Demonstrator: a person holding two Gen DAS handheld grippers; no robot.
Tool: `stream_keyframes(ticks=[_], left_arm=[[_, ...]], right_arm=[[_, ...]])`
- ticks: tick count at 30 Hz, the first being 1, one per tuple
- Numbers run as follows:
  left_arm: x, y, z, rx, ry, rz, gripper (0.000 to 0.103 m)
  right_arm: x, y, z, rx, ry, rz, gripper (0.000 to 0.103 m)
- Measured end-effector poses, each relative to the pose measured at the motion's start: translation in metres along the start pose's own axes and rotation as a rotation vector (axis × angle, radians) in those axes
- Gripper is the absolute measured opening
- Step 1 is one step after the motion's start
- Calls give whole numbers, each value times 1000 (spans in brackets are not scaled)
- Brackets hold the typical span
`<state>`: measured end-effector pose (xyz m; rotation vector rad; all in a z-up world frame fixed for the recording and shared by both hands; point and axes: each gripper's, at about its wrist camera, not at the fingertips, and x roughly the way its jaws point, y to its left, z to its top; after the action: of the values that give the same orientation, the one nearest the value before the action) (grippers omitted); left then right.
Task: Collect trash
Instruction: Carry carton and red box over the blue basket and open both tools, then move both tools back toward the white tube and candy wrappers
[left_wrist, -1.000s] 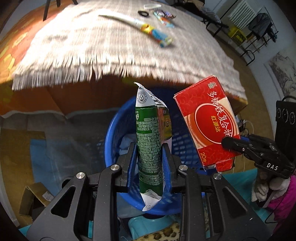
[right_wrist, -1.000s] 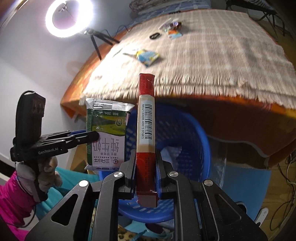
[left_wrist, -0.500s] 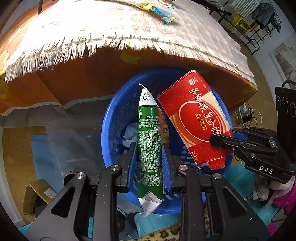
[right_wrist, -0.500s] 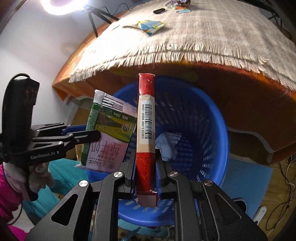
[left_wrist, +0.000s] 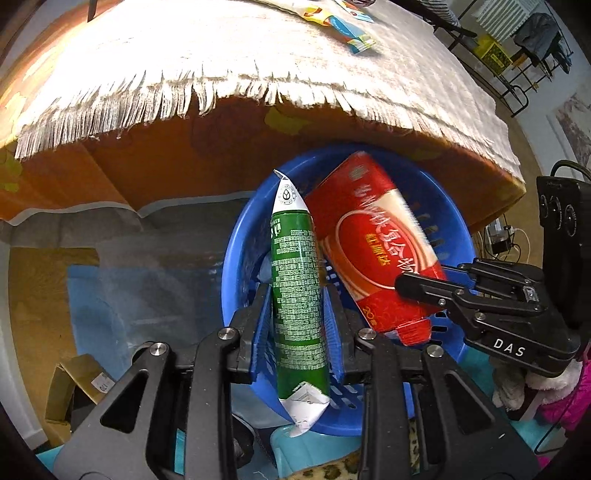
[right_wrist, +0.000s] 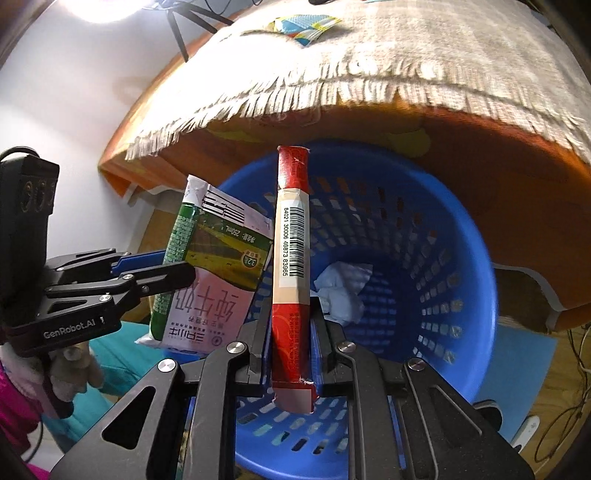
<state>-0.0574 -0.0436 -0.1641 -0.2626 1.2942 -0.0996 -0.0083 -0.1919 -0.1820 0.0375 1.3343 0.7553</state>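
Here, a fringed beige cloth (left_wrist: 258, 55) is draped over an orange-covered surface (left_wrist: 184, 155), a blue basket (right_wrist: 424, 266) set beneath at 6 o'clock. A green milk carton (left_wrist: 297, 295), marked "250mL", is clamped in the left tool (left_wrist: 297, 310); a flattened red box (right_wrist: 291, 288), barcoded, in the right tool (right_wrist: 290, 350), both above the basket. "DAS" and "GenRobot.AI" are printed on the tools.

Green milk carton (left_wrist: 298, 295), red box (left_wrist: 373, 240), blue perforated basket (right_wrist: 443, 258).
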Motion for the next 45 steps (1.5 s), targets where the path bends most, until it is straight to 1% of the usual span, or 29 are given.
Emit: stream_keyframes(ticks=[1, 9, 18, 30, 32, 33, 34, 35, 36, 42, 45], left_arm=[[0, 1, 1, -1, -1, 1, 28], [-3, 4, 2, -4, -13, 11, 28], [-9, 0, 3, 1, -32, 13, 28], [-20, 2, 7, -5, -75, 22, 28], [-23, 1, 8, 0, -83, 24, 29], [-24, 0, 10, 2, -89, 25, 33], [-26, -1, 11, 4, -94, 25, 38], [-28, -2, 13, 6, -107, 25, 48], [-30, -3, 14, 6, -118, 26, 51], [-40, -7, 31, 12, -153, 32, 51], [-44, -8, 43, 8, -165, 28, 51]], right_arm=[[1, 1, 0, -1, 1, 2, 18], [14, 6, 7, 5, 24, 18, 19], [9, 3, 8, 4, 28, 28, 19], [-4, 1, 10, 0, 6, -1, 20], [-9, 0, 10, -2, -3, -12, 23], [-11, 0, 11, -1, -10, -16, 32], [-14, 0, 11, 0, -20, -21, 42], [-17, 0, 12, 1, -35, -25, 49], [-20, 0, 13, 0, -46, -29, 49], [-37, 2, 21, -18, -92, -65, 50], [-45, 2, 27, -27, -119, -81, 56]])
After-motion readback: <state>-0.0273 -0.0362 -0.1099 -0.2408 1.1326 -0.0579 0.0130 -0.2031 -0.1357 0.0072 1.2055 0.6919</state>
